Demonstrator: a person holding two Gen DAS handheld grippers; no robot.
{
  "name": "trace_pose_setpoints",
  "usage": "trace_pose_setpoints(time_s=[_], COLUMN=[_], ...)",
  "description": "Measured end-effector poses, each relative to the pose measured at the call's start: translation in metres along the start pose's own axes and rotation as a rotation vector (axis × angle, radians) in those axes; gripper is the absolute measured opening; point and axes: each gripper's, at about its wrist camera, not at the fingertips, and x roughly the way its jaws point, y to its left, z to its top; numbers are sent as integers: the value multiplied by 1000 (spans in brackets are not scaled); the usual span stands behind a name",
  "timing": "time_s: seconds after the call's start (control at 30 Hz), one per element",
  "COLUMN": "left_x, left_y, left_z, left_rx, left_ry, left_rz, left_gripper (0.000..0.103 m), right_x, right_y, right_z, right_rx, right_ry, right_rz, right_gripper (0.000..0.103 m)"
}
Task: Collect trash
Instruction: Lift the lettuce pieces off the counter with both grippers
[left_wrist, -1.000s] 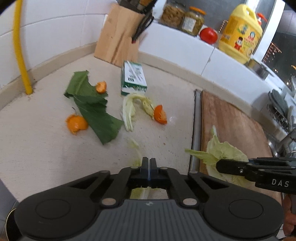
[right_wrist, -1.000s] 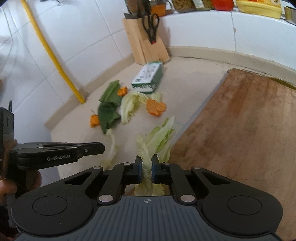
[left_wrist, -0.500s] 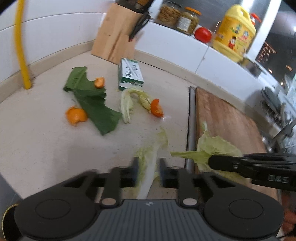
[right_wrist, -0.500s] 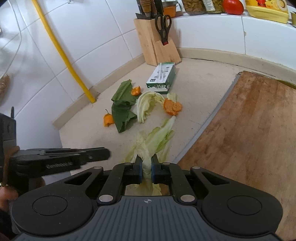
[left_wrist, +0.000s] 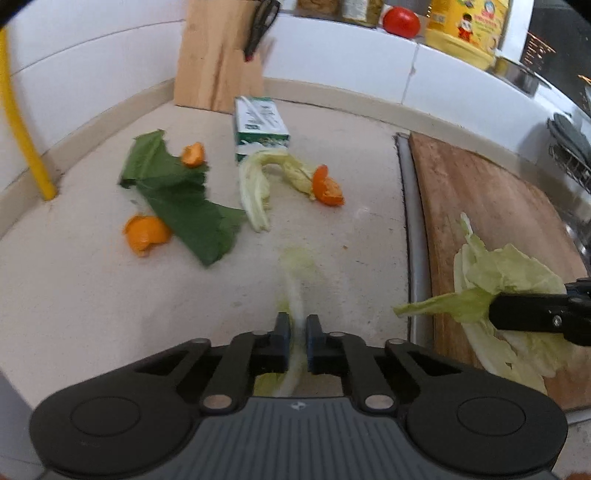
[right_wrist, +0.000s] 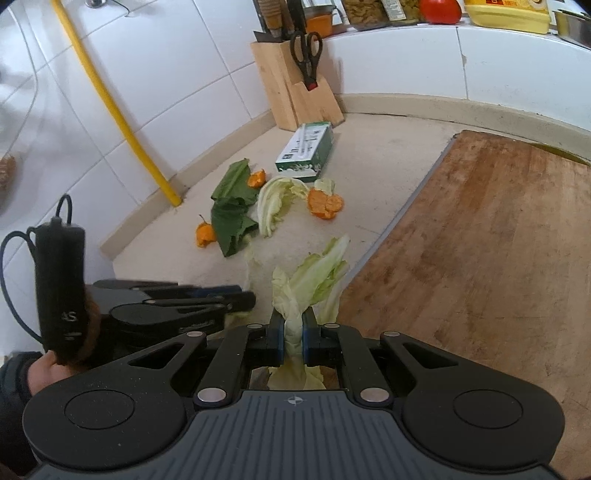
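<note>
My left claw (left_wrist: 295, 325) had just pinched a cabbage strip (left_wrist: 297, 295), its length running straight ahead; the right claw (right_wrist: 293, 325) gripped a cabbage leaf (right_wrist: 314, 273).

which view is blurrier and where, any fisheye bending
Left wrist view is softer: the cabbage strip ahead of the left tongs smears, and the knife block is hazy. Right wrist view is crisp. Both bend the wall tiles and the cutting board edge.

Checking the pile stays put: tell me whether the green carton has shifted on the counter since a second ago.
No. In the right wrist view the green carton lies in the same spot just in front of the knife block, with the cabbage leaf at its near end.
</note>
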Motion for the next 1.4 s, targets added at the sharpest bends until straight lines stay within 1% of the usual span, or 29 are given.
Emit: trace_pose_setpoints(time_s=[0.1, 0.3, 0.5, 0.63, 0.73, 0.83, 1.13, 1.4], left_x=[-18, -42, -61, -71, -74, -74, -74, -76], left_y=[9, 29, 44, 57, 65, 71, 79, 89], left_z=[-1, -6, -15, -22, -26, -26, -18, -17], left_rx=[-38, -124, -161, -185, -204, -213, -215, -237], left_ry=[-25, -61, -94, -107, -111, -115, -141, -152], left_rz=[-10, 8, 45, 72, 89, 86, 66, 80], left_gripper=[3, 3, 3, 3, 3, 3, 3, 3], right_x=[1, 8, 13, 26, 37, 46, 47, 56], right_y=[4, 20, 44, 64, 77, 84, 90, 97], right_z=[3, 8, 14, 15, 17, 19, 31, 38], right_rx=[-9, -46, -101, -151, -177, -188, -186, -196], right_ry=[-6, -8, -21, -17, -10, -8, -40, -38], right_rz=[19, 56, 105, 136, 154, 149, 134, 146], right_gripper=[12, 12, 12, 12, 11, 11, 10, 10])
